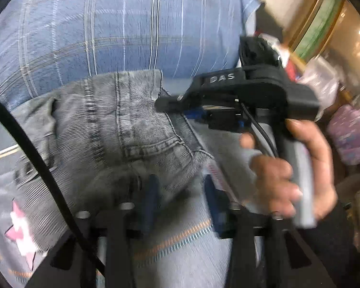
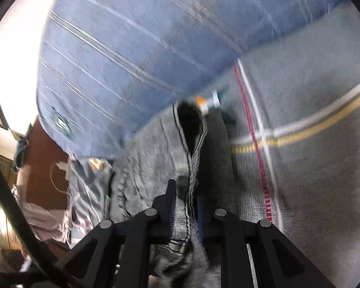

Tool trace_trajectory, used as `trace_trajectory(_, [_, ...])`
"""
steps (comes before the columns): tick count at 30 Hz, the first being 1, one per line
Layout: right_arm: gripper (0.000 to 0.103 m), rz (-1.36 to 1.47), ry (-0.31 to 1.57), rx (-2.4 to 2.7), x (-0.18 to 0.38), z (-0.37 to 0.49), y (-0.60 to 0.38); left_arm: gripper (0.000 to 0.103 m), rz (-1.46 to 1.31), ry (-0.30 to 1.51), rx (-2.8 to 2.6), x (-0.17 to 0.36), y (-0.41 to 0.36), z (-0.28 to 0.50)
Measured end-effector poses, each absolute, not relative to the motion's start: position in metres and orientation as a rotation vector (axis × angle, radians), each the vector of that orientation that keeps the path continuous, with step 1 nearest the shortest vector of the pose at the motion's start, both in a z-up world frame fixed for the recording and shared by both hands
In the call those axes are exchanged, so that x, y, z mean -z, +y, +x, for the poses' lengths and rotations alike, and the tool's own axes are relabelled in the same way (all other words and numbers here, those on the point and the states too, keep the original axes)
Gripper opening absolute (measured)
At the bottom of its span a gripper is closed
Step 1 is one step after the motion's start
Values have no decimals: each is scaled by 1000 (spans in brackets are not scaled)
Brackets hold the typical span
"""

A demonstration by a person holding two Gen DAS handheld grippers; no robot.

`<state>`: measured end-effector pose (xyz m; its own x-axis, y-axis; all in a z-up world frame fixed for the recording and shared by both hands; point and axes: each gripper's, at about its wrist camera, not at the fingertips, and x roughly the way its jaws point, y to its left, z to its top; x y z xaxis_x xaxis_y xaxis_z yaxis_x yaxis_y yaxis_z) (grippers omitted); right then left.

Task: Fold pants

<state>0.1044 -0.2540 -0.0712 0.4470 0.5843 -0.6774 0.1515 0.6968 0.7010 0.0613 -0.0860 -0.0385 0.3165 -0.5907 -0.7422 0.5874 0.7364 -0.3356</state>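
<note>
Grey denim pants (image 1: 122, 129) lie bunched on the grey bedspread (image 1: 187, 259), below a blue plaid pillow (image 1: 122, 24). My left gripper (image 1: 180, 199) is open, its blue-padded fingers (image 1: 151, 199) apart just above the denim's near edge. My right gripper (image 1: 163, 104), held by a hand (image 1: 295, 168), reaches in from the right and pinches the pants' upper edge. In the right wrist view the right gripper (image 2: 187, 199) is shut on the seamed edge of the pants (image 2: 156, 148), which runs up between the fingers.
The bedspread (image 2: 312, 110) has yellow, white and red stripes. The blue plaid pillow (image 2: 144, 48) fills the top. A pink star patch (image 1: 19, 225) is at lower left. Cluttered shelves (image 1: 324, 84) and loose clothes (image 2: 43, 213) lie beside the bed.
</note>
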Motion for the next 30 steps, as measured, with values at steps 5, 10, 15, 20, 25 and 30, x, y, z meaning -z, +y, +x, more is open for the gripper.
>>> trace_trajectory(5, [73,720,987,-214,35,75,-257,78,-145,873,622,22,-2,55])
trace_trajectory(10, [73,671,1038,-154,44,42,-248,78,-319,881,430,54,66,81])
trace_trajectory(15, [72,515,1172,-84,77,47,-223,78,-447,1010,374,90,86,105])
trace_trajectory(20, [69,311,1205,12,69,47,-204,78,-361,1019,375,92,73,109])
trace_trajectory(25, [69,437,1146,-57,64,46,-217,78,-387,1021,406,89,81,112])
trace_trajectory(30, [73,751,1058,-206,63,43,-246,78,-545,1098,487,90,86,121])
